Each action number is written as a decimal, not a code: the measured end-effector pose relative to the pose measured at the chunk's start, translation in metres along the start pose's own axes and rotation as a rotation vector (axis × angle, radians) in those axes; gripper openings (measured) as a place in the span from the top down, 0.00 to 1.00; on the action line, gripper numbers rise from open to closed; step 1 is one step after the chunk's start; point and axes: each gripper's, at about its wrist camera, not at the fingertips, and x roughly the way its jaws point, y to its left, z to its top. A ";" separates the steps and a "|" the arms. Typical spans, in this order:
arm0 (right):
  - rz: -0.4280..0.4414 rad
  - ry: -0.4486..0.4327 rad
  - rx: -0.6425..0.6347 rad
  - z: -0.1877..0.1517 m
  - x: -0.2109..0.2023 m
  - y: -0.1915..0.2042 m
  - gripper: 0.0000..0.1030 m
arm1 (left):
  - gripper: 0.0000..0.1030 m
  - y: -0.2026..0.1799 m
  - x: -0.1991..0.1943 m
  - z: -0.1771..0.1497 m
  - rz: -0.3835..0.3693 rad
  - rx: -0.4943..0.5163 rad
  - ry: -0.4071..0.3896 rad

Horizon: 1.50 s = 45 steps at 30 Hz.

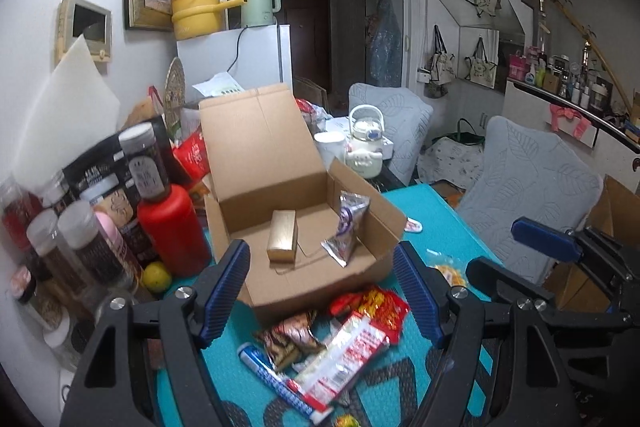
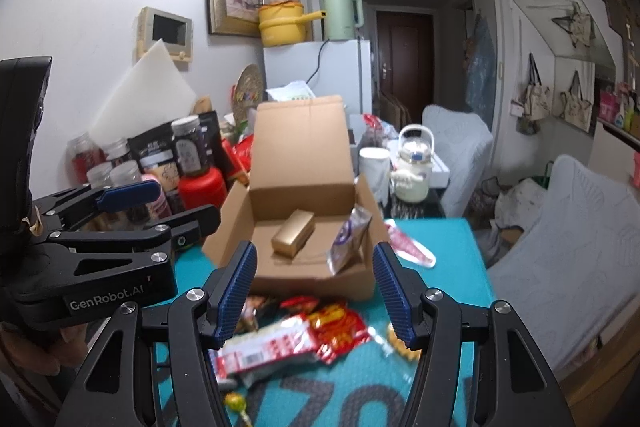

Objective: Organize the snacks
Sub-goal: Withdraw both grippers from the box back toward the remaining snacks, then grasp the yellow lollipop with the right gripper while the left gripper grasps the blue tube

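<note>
Matte black angular plastic left gripper (image 1: 322,291) and matching right gripper (image 2: 314,291), ribbed blue rubber pads on the fingers (image 2: 236,291), round silver screw heads at the joints, white "GenRobot.AI" lettering on one side

Dim, cool indoor light, strong fisheye bending with dark corners, and motion blur in the right view.
</note>
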 end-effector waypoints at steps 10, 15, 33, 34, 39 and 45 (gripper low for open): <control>0.029 0.062 0.039 -0.049 -0.002 0.007 0.41 | 0.28 0.002 -0.001 -0.045 -0.011 0.023 0.054; 0.057 0.117 0.049 -0.079 0.008 0.014 0.41 | 0.28 0.011 0.002 -0.069 -0.021 0.017 0.092; 0.206 0.347 0.050 -0.162 0.067 0.048 0.41 | 0.28 0.031 0.030 -0.143 -0.008 -0.032 0.228; 0.212 0.356 0.049 -0.163 0.071 0.048 0.41 | 0.28 0.033 0.031 -0.144 -0.010 -0.043 0.235; 0.238 0.394 0.026 -0.165 0.090 0.054 0.46 | 0.28 0.048 0.038 -0.154 -0.023 -0.103 0.258; 0.261 0.429 -0.027 -0.169 0.108 0.063 0.60 | 0.28 0.058 0.049 -0.160 -0.018 -0.125 0.293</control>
